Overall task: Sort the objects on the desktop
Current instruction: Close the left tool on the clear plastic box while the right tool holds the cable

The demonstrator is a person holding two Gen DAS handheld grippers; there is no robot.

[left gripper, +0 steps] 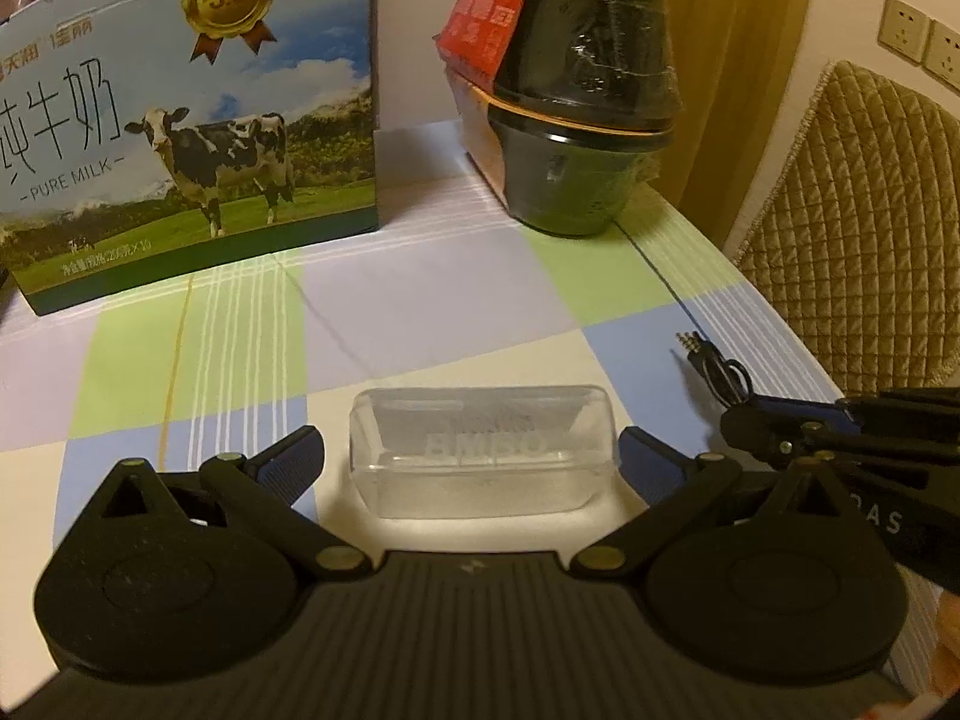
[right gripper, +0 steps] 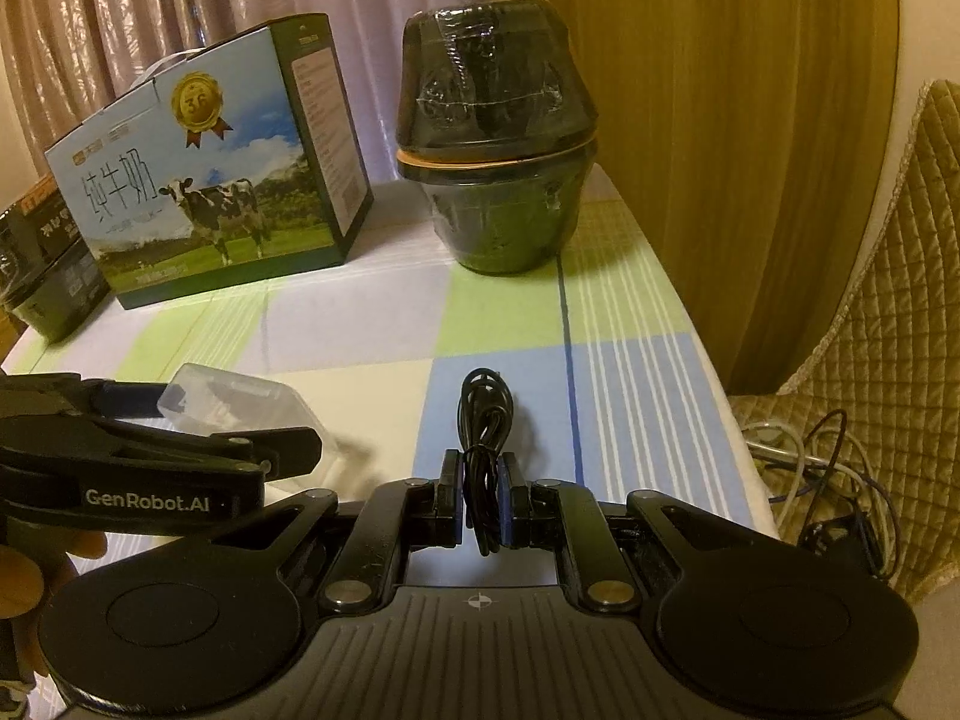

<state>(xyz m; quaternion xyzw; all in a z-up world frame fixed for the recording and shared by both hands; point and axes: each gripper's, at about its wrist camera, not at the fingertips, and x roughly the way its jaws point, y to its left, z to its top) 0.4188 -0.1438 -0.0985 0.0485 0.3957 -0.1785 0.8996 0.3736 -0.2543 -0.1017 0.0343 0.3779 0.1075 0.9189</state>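
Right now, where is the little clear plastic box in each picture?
Left wrist view: the clear plastic box sits low in the middle, between the left gripper's open fingers.
Right wrist view: it is at the left, behind that gripper.
Shared landmark: the milk carton.

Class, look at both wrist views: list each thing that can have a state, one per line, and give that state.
Left gripper: open, fingers either side of the clear box, not pressing.
Right gripper: shut on the black cable.
Clear box: lid closed, flat on the tablecloth.
Black cable: coiled, pinched near one end.
Milk carton: upright.
Black bowls: wrapped, one inverted on the other.
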